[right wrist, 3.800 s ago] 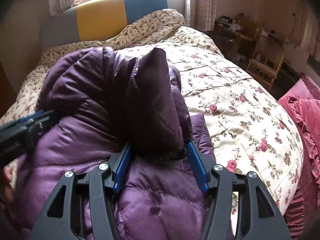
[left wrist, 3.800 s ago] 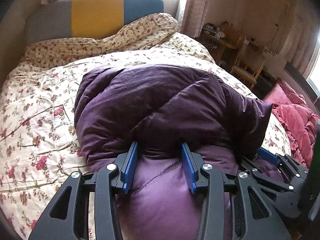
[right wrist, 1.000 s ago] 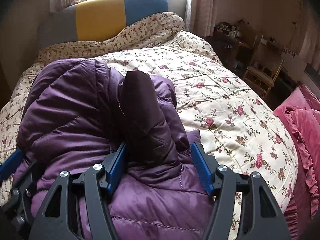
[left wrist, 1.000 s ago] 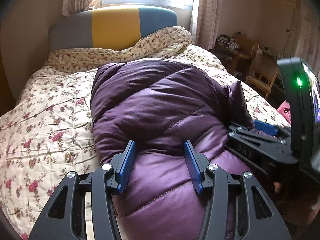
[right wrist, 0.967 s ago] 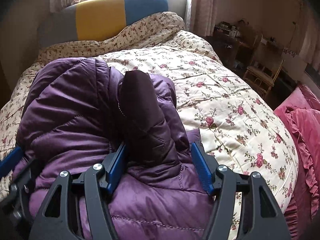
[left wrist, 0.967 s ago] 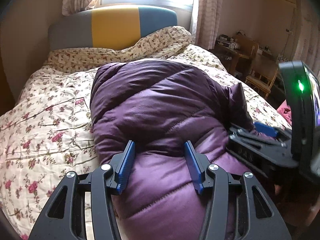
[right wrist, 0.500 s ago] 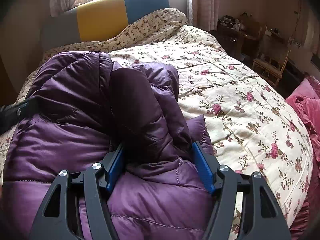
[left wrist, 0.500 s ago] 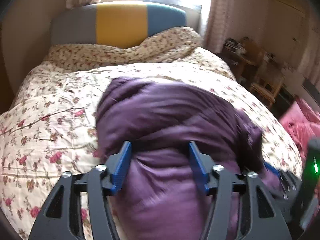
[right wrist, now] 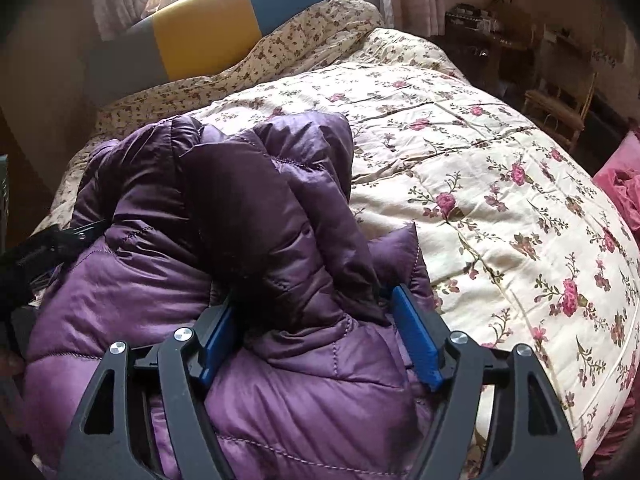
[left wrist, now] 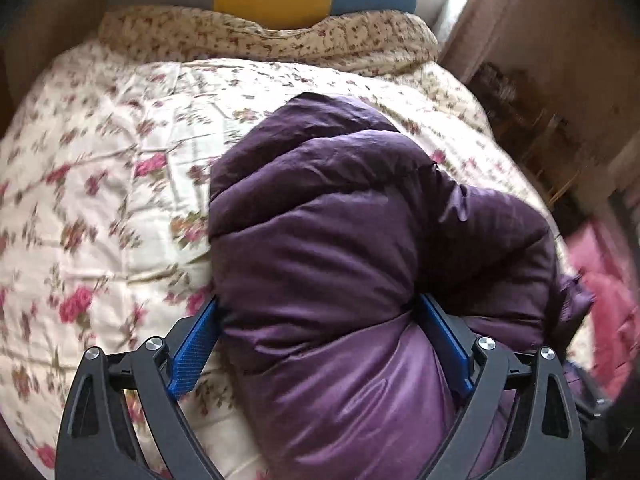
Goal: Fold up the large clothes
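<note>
Currently both grippers clamp the purple down jacket [left wrist: 360, 248] on the floral quilt [left wrist: 100, 200]. Left gripper [left wrist: 320, 344] pinches a thick fold on its left side, right gripper [right wrist: 316, 332] the right. Bundle's long axis runs near-to-far, straight ahead of both.

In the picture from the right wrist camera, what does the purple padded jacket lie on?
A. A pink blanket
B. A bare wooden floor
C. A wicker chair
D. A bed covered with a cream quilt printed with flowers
D. The purple jacket rests on the cream floral quilt that covers the bed, in front of the yellow and blue headboard.
</note>
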